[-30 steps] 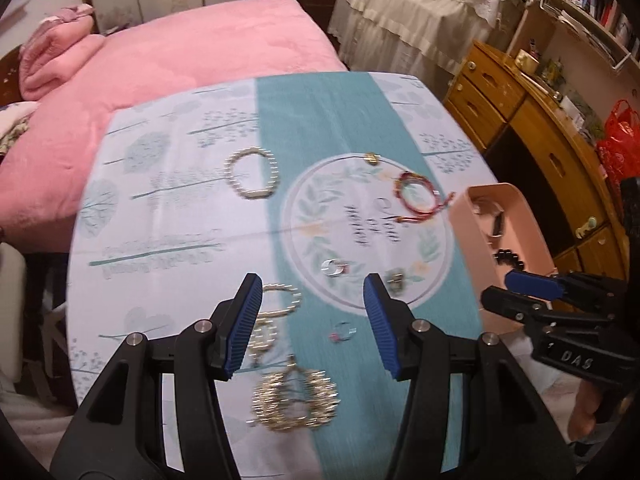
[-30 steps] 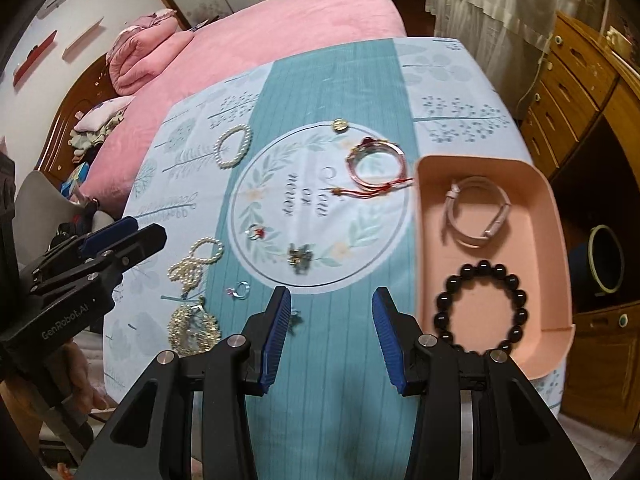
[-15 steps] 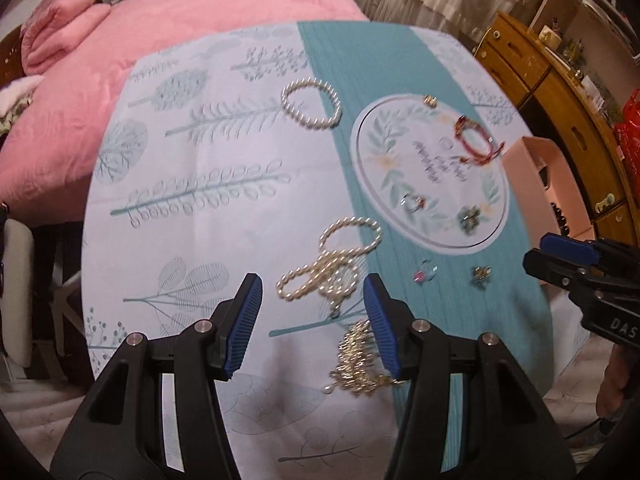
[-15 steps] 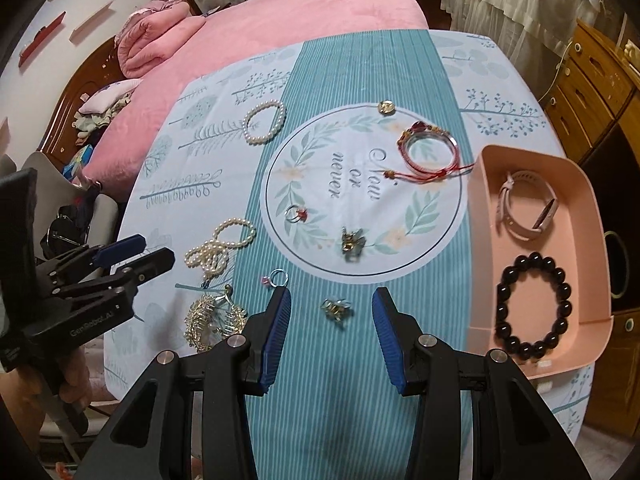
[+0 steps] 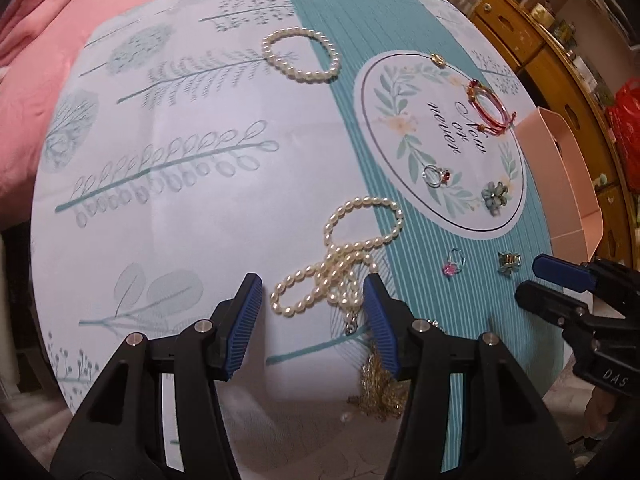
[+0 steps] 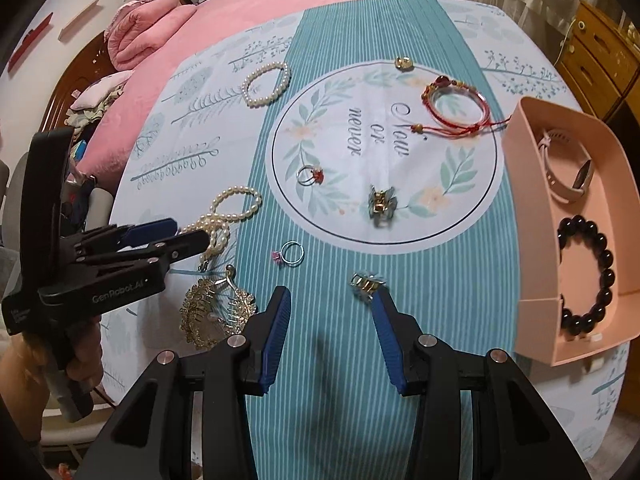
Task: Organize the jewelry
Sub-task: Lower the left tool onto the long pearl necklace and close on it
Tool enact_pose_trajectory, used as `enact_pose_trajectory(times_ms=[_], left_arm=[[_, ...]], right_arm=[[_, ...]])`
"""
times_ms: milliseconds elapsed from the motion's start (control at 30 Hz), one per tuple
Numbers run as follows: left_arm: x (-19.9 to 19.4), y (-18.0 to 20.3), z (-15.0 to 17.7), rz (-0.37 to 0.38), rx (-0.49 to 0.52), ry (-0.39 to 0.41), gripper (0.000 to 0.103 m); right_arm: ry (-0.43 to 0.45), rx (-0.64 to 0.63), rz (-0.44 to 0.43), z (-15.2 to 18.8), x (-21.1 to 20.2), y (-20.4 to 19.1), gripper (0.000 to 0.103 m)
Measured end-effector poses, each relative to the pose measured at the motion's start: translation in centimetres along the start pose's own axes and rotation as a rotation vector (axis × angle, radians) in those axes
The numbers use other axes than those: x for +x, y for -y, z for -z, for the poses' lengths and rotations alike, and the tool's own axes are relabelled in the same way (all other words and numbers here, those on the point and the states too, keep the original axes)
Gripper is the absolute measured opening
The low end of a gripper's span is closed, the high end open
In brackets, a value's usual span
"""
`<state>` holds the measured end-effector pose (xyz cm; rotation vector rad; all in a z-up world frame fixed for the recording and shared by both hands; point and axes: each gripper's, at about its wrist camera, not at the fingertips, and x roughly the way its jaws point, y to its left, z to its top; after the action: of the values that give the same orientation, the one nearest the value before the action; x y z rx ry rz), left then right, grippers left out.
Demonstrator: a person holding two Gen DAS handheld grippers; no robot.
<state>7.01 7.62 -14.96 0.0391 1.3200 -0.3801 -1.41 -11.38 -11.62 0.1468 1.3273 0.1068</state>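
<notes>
Jewelry lies spread on a teal and white tablecloth. My left gripper hangs open just above the near loops of a tangled pearl necklace, without touching it; the same gripper shows in the right wrist view. My right gripper is open and low over the cloth, with a small gold clip beside its right fingertip. A pink tray on the right holds a black bead bracelet and a pink watch band.
Also on the cloth are a pearl bracelet, a red string bracelet, a red-stone ring, a flower clip, a pink-stone ring, a gold hair comb and a gold bead. A pink bed lies beyond, wooden drawers to the right.
Both grippers have sunk closer to the table. The left one has shifted over the pearl necklace, the right one toward the small gold clip. Neither has changed its opening.
</notes>
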Motion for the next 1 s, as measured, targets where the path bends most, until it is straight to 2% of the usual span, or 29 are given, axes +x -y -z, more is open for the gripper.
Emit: enact_pose_trajectory(times_ms=[133, 267, 333, 433, 467, 600, 800, 1000], left_arm=[[0.5, 0.8, -0.8, 0.007, 0.054, -0.002, 0.049], [0.9, 1.8, -1.3, -0.007, 0.129, 0.004, 0.042], [0.8, 1.9, -1.4, 0.009, 0.153, -0.002, 0.038], [0.8, 2.0, -1.5, 0.036, 0.169, -0.022, 0.023], [0.8, 2.1, -1.4, 0.024, 0.178, -0.029, 0.019], [0.8, 2.6, -0.9, 0.015, 0.233, -0.037, 0.018], [0.9, 2.5, -0.7, 0.016, 0.232, -0.061, 0.018], [1.5, 3.3, -1.6, -0.003, 0.286, -0.134, 0.018]], right_arm=[[0.001, 0.011, -0.003, 0.0, 0.6, -0.4, 0.043], [0.004, 0.025, -0.012, -0.1, 0.8, -0.5, 0.043], [0.005, 0.030, -0.012, -0.1, 0.9, -0.4, 0.043], [0.004, 0.042, -0.012, 0.0, 1.1, -0.3, 0.043], [0.002, 0.047, -0.013, 0.1, 1.1, -0.2, 0.043], [0.006, 0.064, -0.014, 0.3, 1.2, 0.2, 0.043], [0.015, 0.069, -0.014, 0.4, 1.0, 0.3, 0.043], [0.021, 0.074, -0.018, 0.4, 0.8, 0.5, 0.043]])
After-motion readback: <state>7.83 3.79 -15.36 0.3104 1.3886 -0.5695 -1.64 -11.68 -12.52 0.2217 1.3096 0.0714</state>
